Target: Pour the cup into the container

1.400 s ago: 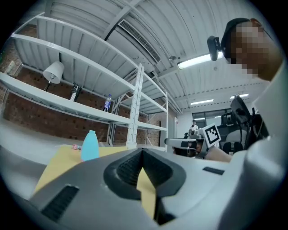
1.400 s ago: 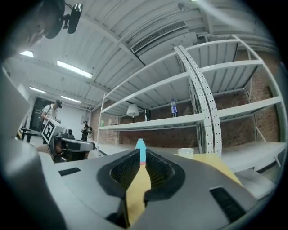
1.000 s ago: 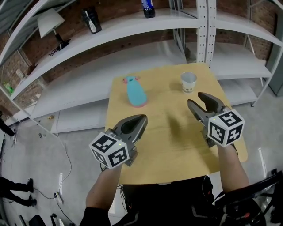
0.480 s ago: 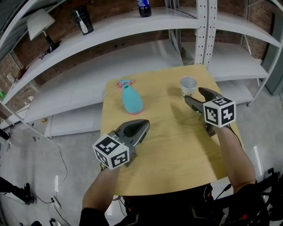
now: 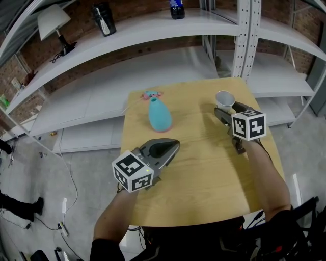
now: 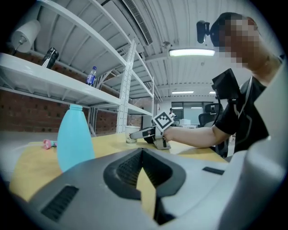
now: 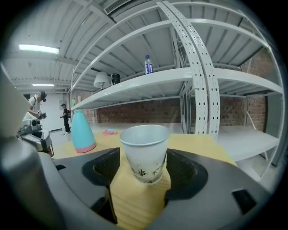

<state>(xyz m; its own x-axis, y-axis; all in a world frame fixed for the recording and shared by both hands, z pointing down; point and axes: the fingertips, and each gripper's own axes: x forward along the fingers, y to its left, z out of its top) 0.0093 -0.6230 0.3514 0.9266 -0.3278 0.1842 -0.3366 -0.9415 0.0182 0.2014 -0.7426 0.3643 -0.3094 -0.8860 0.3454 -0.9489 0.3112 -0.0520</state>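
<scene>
A white paper cup (image 5: 224, 98) stands upright near the far right corner of the wooden table (image 5: 204, 173). My right gripper (image 5: 227, 108) has reached it. In the right gripper view the cup (image 7: 143, 143) stands between the wide-open jaws of that gripper (image 7: 142, 167), with slim gaps at the pads. The turquoise bottle-shaped container (image 5: 159, 114) stands at the table's far middle, left of the cup. My left gripper (image 5: 172, 146) hovers over the near left of the table, shut and empty. The left gripper view shows the container (image 6: 74, 137) ahead on the left.
A small pink object (image 5: 151, 94) lies behind the container near the far edge. White shelving rises beyond the table, with a lamp (image 5: 53, 23), a dark flask (image 5: 104, 20) and a blue bottle (image 5: 177, 9) on the upper shelf. An upright post (image 5: 247, 35) stands close behind the cup.
My right gripper has moved forward to the cup and spread its jaws wider, so the cup now stands between them. The left gripper has stayed about where it was.
</scene>
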